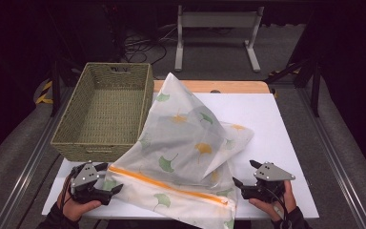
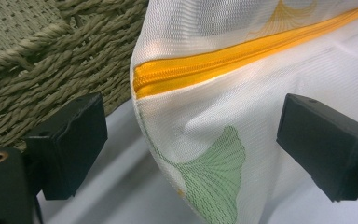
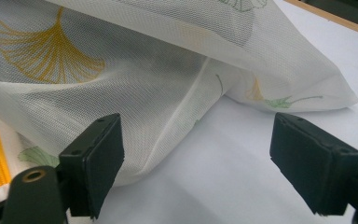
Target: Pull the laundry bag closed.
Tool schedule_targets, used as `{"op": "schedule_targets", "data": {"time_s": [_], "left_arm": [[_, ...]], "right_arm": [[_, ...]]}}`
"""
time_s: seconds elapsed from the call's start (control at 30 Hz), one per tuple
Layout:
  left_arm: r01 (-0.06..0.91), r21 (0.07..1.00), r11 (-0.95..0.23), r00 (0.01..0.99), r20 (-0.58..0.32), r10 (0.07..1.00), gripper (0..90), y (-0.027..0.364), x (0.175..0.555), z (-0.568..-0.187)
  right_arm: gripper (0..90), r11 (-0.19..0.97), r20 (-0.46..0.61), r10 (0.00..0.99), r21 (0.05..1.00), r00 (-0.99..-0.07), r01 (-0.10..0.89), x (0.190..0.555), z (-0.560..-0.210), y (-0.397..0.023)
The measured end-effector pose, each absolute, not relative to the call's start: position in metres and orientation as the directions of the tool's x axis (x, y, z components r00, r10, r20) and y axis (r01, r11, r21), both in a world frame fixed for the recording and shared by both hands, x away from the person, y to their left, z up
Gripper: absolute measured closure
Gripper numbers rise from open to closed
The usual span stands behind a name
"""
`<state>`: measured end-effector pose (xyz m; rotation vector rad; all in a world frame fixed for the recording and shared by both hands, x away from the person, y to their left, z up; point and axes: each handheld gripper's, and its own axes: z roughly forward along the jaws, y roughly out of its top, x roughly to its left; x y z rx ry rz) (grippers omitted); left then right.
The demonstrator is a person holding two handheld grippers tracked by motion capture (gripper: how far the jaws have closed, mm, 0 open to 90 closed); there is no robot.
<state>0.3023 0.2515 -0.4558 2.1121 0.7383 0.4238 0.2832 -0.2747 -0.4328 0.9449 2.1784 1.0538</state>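
The mesh bag (image 1: 186, 152) lies on the white table (image 1: 276, 143), leaning against the right side of the basket (image 1: 102, 112). Both grippers are released: the left gripper (image 1: 102, 180) has the bag's zipper (image 2: 242, 56) corner between its spread jaws, the right gripper (image 1: 248, 174) waits just right of the bag. To grip well, each should probably pinch near the zipper hem, not loose mesh. The left gripper view shows the weave and zipper end; the high view shows the basket's hollow.

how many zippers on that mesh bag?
1. The orange zipper runs along the near edge of the mesh bag, from beside the left gripper toward the right gripper. The bag's underside and folds are hidden, so another cannot be excluded.
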Motion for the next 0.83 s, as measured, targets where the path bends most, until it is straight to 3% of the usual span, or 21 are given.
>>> {"op": "schedule_targets", "data": {"time_s": [0.83], "left_arm": [[0.349,0.796,-0.494,0.776,0.050,0.628,9.2,0.2469,0.3058,-0.4562]], "right_arm": [[18.4,0.456,-0.164,0.774,0.814,-0.611,0.360,0.2806,-0.4340,-0.2748]]}}
